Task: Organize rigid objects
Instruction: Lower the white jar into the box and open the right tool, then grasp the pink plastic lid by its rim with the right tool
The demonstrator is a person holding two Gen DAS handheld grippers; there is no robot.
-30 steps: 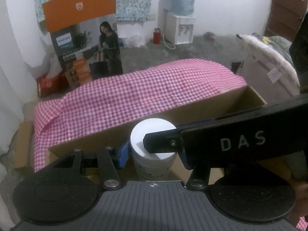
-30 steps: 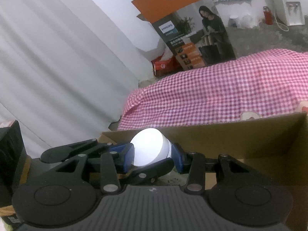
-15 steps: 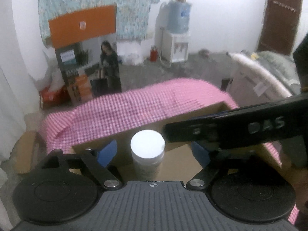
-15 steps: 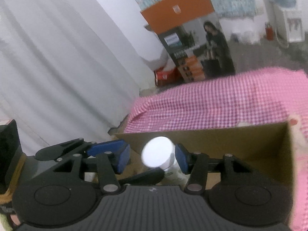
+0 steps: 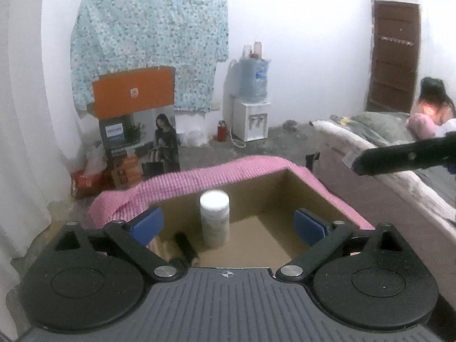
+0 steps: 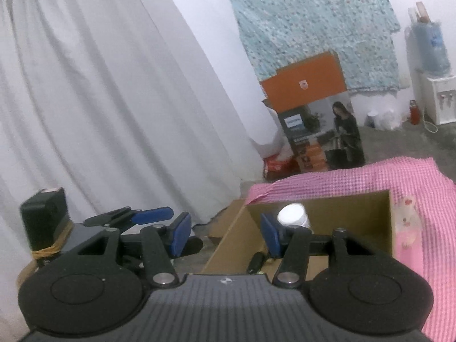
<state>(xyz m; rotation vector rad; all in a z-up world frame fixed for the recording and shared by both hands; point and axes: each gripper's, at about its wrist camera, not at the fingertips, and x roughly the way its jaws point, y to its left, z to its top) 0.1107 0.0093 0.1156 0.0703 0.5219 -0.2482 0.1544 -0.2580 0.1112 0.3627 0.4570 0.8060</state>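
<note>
Left wrist view: "PHILIPS" on retail box (image 5: 115,131) behind white jar (image 5: 214,216).

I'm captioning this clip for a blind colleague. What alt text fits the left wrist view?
A white jar stands upright in an open cardboard box, framed by the open left gripper with blue pads. A dark object lies beside the jar, pink checked cloth lies behind the box, and a water dispenser stands against the wall.

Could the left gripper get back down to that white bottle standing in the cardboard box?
Probably yes. The left gripper is open, the white bottle stands upright straight ahead between its fingers' line, and the cardboard box is open on top. Nothing seems to block the way.
</note>
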